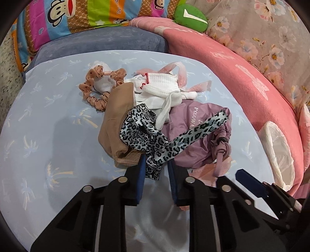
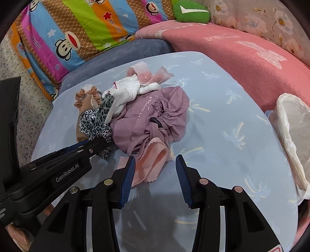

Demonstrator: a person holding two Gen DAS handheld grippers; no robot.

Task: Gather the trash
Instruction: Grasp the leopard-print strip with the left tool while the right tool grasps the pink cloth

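Observation:
A pile of cloth items lies on a light blue table: a leopard-print ribbon, a tan stocking, white socks, a dotted scrunchie and a mauve drawstring pouch. My left gripper has its fingers around the ribbon's near end, with a gap still between them. In the right wrist view the pouch lies ahead, and a pink cloth strip lies beside the left finger of my right gripper, which is open and empty. The left gripper shows at the ribbon.
A white plastic bag stands open at the table's right edge; it also shows in the left wrist view. A pink blanket, a cartoon-print pillow, a green cushion and a blue cushion surround the table.

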